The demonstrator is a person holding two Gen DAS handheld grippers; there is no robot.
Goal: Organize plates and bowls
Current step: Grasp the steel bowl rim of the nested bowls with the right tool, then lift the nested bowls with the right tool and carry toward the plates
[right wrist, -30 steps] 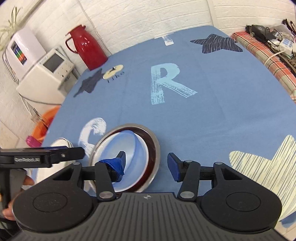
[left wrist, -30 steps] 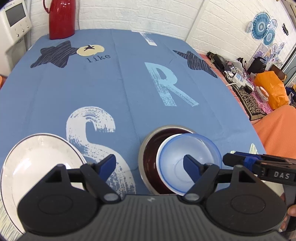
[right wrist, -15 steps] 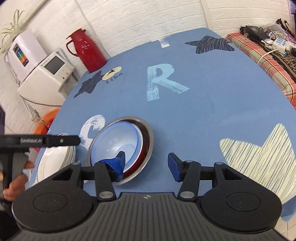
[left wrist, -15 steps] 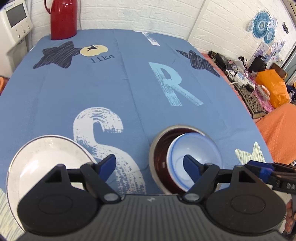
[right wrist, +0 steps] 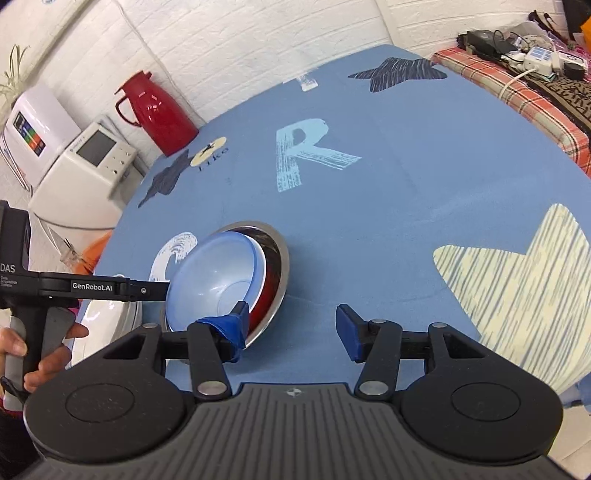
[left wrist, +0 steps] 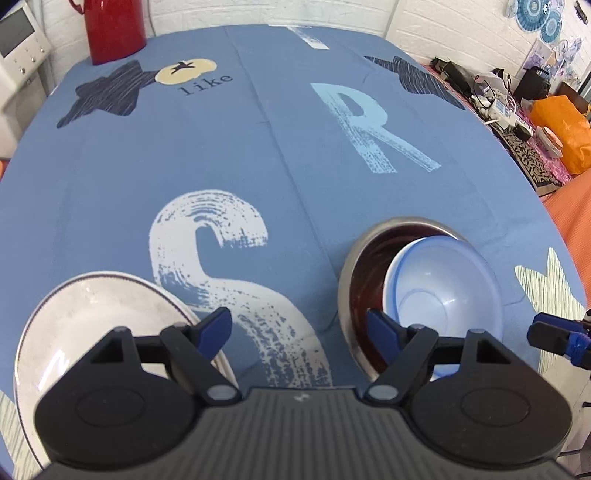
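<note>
A pale blue plastic bowl [left wrist: 443, 291] lies tilted inside a steel bowl with a dark red inside [left wrist: 364, 269] on the blue tablecloth. A white plate with a dark rim line [left wrist: 99, 325] sits to the left of them. My left gripper [left wrist: 299, 328] hovers open over the cloth between plate and bowls, holding nothing. In the right wrist view the blue bowl [right wrist: 218, 280] and the steel bowl [right wrist: 275, 266] lie ahead to the left. My right gripper [right wrist: 295, 326] is open and empty, just right of the bowls. The plate [right wrist: 107, 321] shows partly behind the left tool.
A red thermos jug [left wrist: 112, 29] stands at the table's far edge, near a white appliance [right wrist: 88, 166]. A cluttered side table [right wrist: 524, 66] and an orange bag [left wrist: 561, 133] lie off the right edge. A hand [right wrist: 33, 350] holds the left tool.
The right gripper has let go of the blue bowl and drawn back right; the bowl now rests in the steel bowl. Both cameras have pulled back slightly.
</note>
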